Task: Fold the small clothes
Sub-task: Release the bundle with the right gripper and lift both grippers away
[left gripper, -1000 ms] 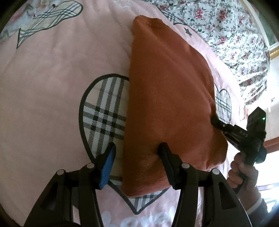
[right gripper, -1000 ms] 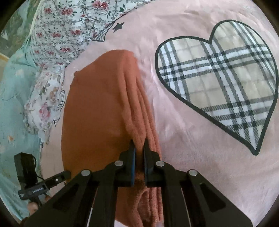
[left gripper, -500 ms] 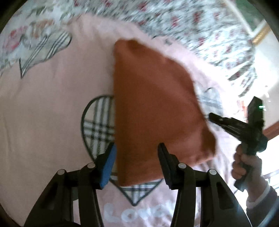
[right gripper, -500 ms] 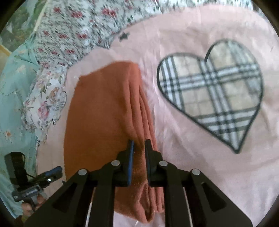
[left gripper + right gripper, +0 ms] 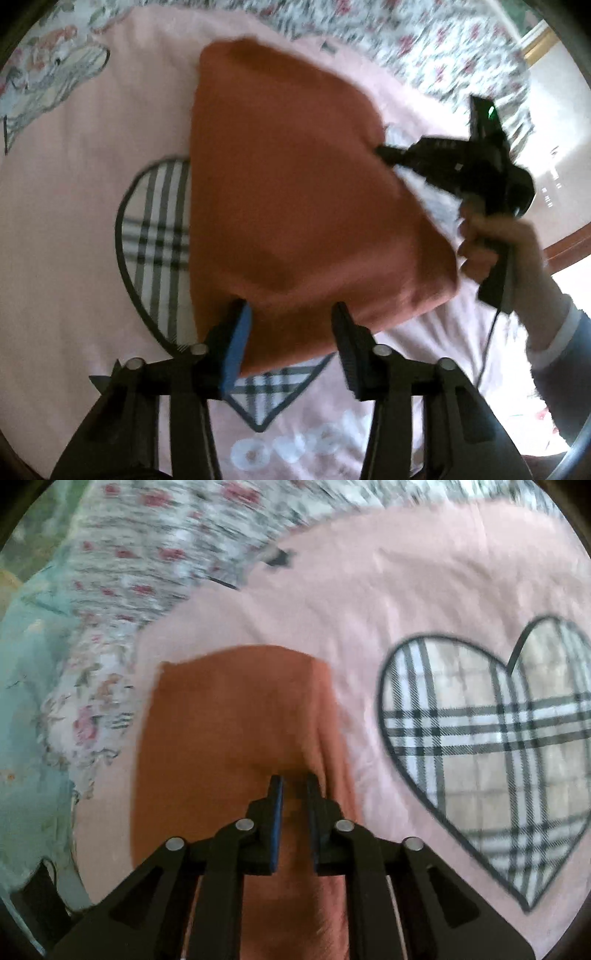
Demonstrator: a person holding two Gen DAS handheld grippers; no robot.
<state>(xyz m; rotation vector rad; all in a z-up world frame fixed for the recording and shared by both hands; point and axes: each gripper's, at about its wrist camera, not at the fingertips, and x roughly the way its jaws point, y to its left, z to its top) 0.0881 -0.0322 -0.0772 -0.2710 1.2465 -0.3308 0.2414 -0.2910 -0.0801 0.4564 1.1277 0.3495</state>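
Pink bedspread point(image 5: 74, 206) with plaid hearts point(image 5: 491, 760) covers the bed, floral bedding point(image 5: 155, 542) beyond it. Folded orange garment point(image 5: 280, 192) lies directly ahead of both grippers, lifted at its near end. Right gripper point(image 5: 294, 786) is clamped narrow on the garment's thick folded edge, probably to carry the layers together without them slipping apart. Left gripper point(image 5: 291, 321) has just been closing, its jaws half wide with the near hem between them; pads not clearly pressing yet, likely to take the other corner. Right hand point(image 5: 491, 243) grips its handle off to the left gripper's right.
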